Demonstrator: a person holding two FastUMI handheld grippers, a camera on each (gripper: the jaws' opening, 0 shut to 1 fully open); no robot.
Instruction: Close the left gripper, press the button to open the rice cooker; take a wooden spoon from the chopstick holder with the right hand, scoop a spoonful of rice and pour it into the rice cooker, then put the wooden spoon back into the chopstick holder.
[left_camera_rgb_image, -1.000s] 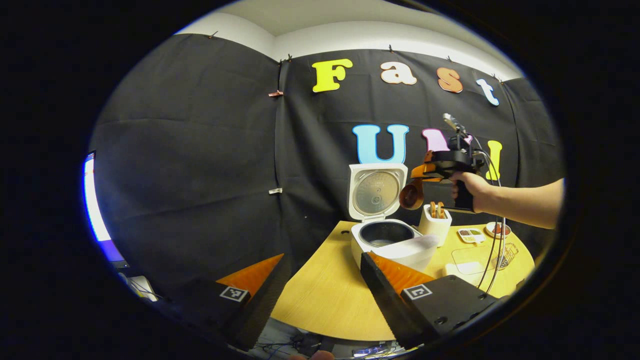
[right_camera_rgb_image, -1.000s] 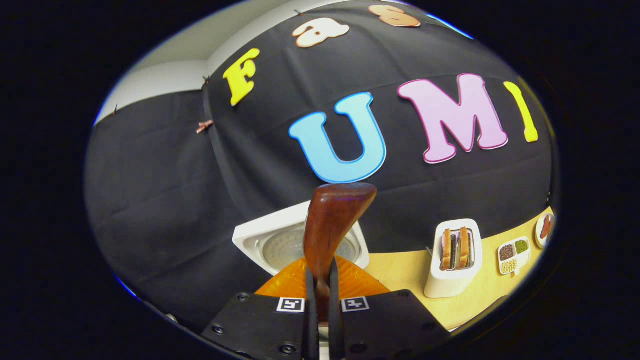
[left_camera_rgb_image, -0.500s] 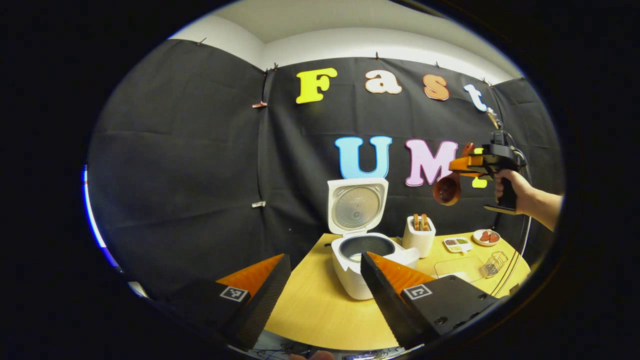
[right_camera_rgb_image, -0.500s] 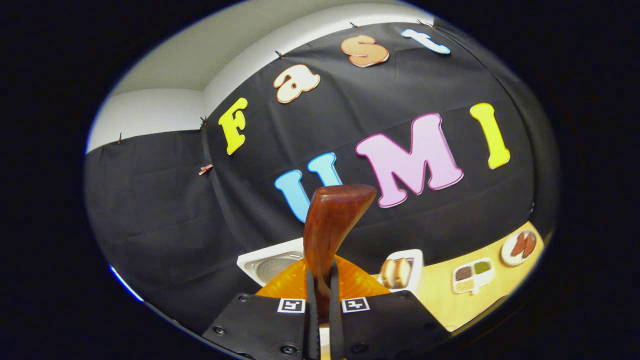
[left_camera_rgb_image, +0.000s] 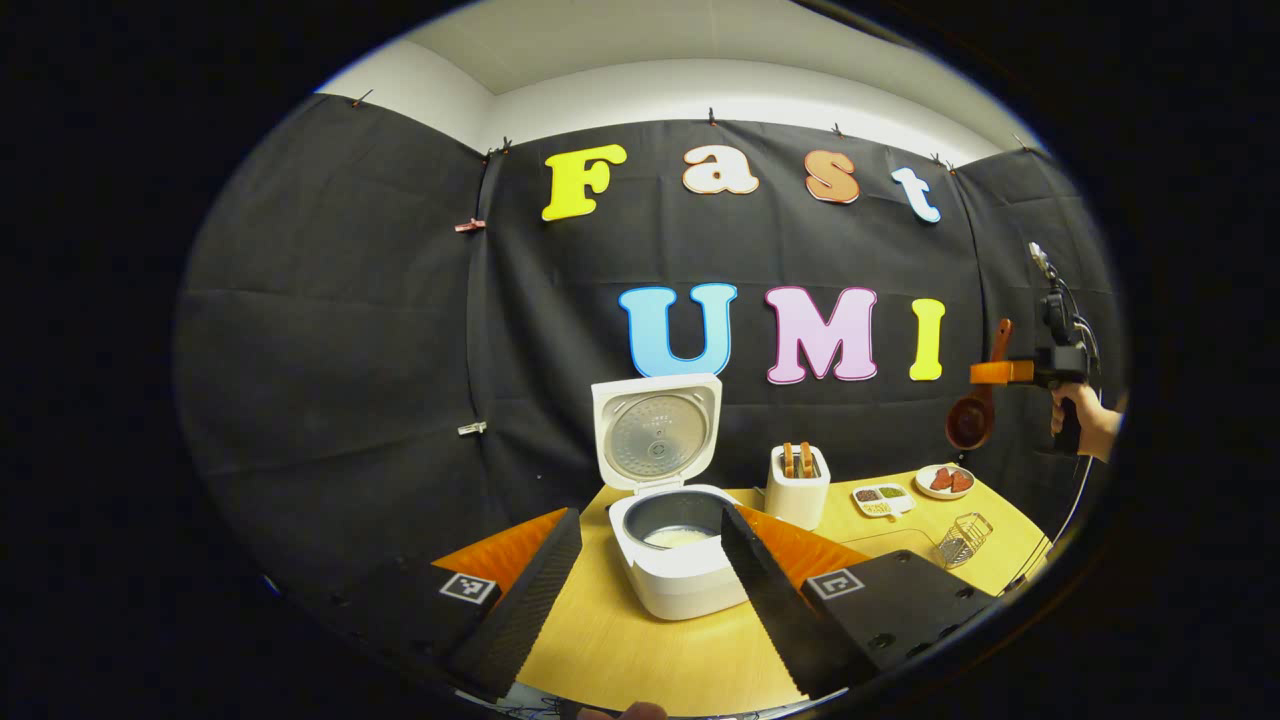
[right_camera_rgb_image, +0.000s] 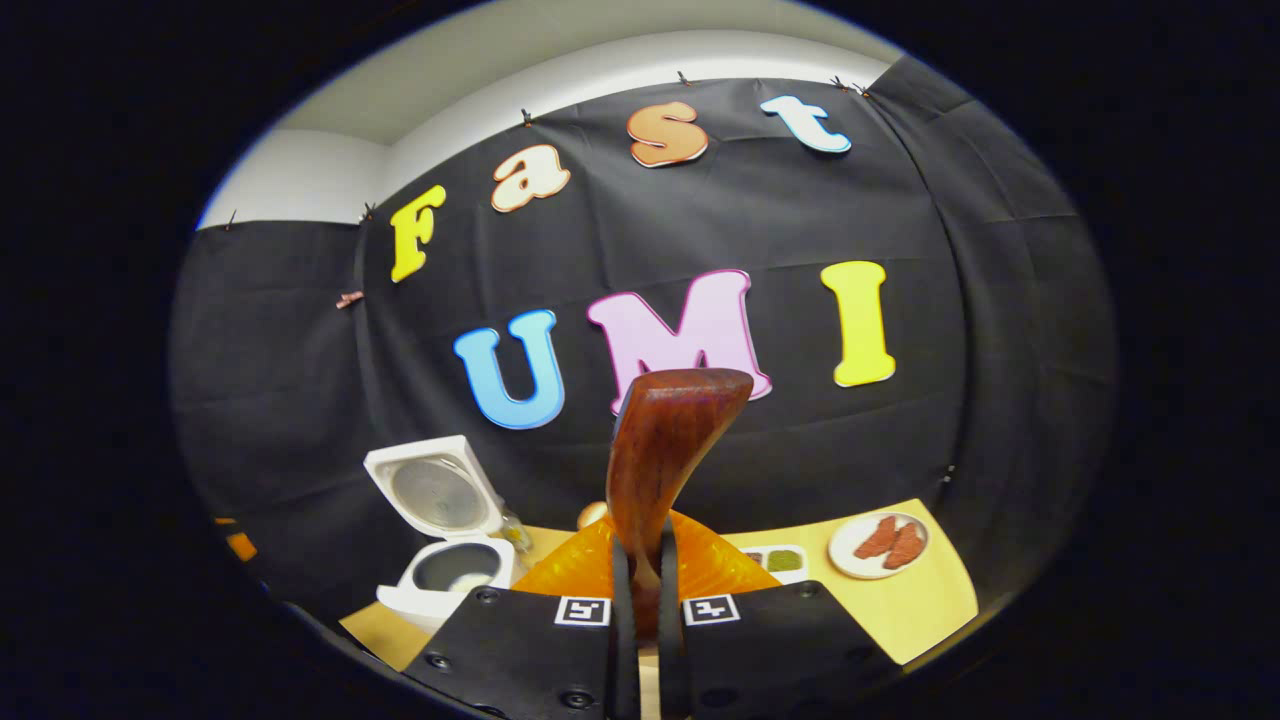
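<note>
The white rice cooker (left_camera_rgb_image: 680, 580) stands open on the wooden table, lid (left_camera_rgb_image: 655, 432) upright, with a little white rice (left_camera_rgb_image: 678, 537) in its pot. My left gripper (left_camera_rgb_image: 645, 600) hangs open in front of it, holding nothing. Just right of the cooker is the white chopstick holder (left_camera_rgb_image: 797, 492) with wooden utensils in it. Far right and high above the table, a hand (left_camera_rgb_image: 1085, 425) holds my right gripper (left_camera_rgb_image: 1000, 372), which is shut on the wooden spoon (left_camera_rgb_image: 972, 418), bowl hanging down. In the right gripper view the spoon handle (right_camera_rgb_image: 665, 450) rises from the shut right gripper (right_camera_rgb_image: 640, 640); the cooker (right_camera_rgb_image: 445, 575) lies lower left.
Right of the holder on the table (left_camera_rgb_image: 640, 640) sit a divided dish of grains (left_camera_rgb_image: 880, 497), a plate of red pieces (left_camera_rgb_image: 945, 480) and a small wire basket (left_camera_rgb_image: 965, 540). The plate (right_camera_rgb_image: 880, 540) and the dish (right_camera_rgb_image: 780, 560) also lie below the right gripper.
The right gripper has carried the spoon right and away from the cooker, past the chopstick holder. The left gripper has drawn back from the table, still open.
</note>
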